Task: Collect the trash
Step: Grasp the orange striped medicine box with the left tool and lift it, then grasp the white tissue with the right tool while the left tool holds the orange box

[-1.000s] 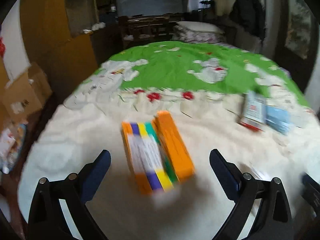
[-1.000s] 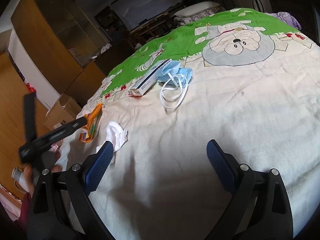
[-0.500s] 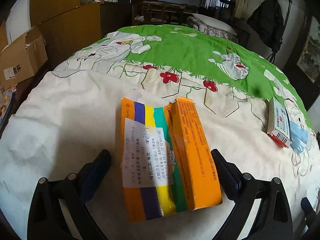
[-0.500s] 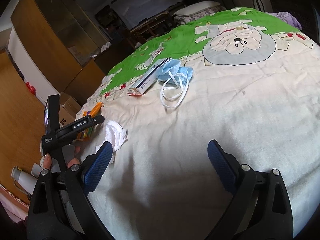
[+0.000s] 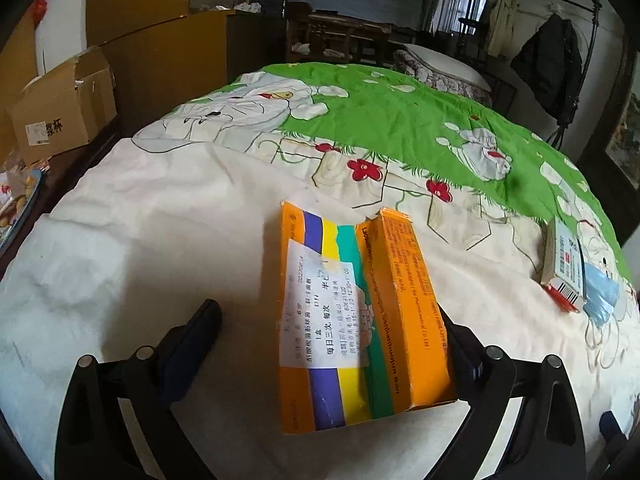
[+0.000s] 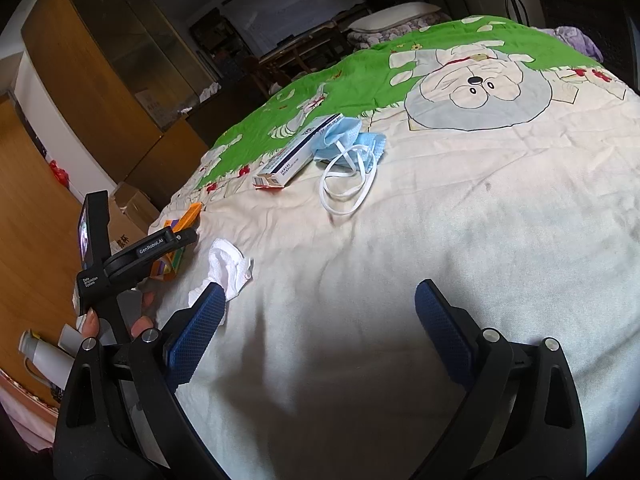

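Tongs first: my left gripper (image 5: 328, 344) stands spread wide, jaws straddling the orange medicine box (image 5: 360, 320) without clamping it. The right finger is tucked behind the box's orange side and may touch it; the left finger (image 5: 192, 344) sits apart from the box, bare quilt between them. The box lies flat, striped orange, purple, yellow and green, with a white pharmacy sticker printed in Chinese and a date beginning 2023; the lettering along its orange side is too warped for me to read.

Ahead and to the right of these jaws lies a white carton (image 5: 562, 268) with a red end and barcode, a blue face mask (image 5: 600, 292) touching its right side. Far left, off the bed, stands a cardboard box (image 5: 60, 108) with black Chinese characters.

My right gripper (image 6: 320, 332) is likewise released, its blue-padded fingers (image 6: 196, 332) spread over bare cream quilt (image 6: 460, 220), holding nothing. Just past its left finger lies a crumpled white tissue (image 6: 228, 260). Farther left I see my other tool, marked "GenRobot.AI" and "Data Acquisition System", over the orange box. Well ahead lie the white carton (image 6: 296, 156) and the mask (image 6: 348, 144), their white ear loops trailing toward me.
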`<state>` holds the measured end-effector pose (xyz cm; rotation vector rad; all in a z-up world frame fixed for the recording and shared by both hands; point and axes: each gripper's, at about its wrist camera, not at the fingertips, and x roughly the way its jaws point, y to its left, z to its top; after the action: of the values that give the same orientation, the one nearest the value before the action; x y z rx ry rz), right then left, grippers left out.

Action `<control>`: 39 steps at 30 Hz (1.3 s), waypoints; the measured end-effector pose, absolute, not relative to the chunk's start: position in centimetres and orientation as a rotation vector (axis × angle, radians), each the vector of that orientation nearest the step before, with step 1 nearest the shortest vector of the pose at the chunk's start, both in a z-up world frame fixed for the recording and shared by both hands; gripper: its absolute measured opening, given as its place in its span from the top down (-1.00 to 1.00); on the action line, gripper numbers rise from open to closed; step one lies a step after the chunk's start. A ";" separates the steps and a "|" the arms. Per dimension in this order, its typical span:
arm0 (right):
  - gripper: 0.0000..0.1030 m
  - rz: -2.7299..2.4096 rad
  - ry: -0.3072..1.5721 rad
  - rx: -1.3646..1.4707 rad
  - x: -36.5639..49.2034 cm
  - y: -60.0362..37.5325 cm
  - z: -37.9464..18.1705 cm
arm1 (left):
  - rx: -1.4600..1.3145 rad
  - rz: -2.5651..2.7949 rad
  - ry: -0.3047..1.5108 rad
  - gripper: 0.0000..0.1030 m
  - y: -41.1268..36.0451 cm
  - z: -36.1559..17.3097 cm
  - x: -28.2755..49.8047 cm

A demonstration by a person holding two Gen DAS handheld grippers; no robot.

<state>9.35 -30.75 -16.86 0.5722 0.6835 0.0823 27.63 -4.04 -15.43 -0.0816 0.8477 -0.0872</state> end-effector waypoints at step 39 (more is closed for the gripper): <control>0.38 0.169 0.795 0.303 16.0 -21.3 -16.0 | -0.224 -0.252 0.855 -0.19 -2.8 -15.5 27.9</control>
<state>15.98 -21.27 -16.04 0.3033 0.7954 0.1689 27.92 -2.76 -15.53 -0.2245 0.8553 -0.2519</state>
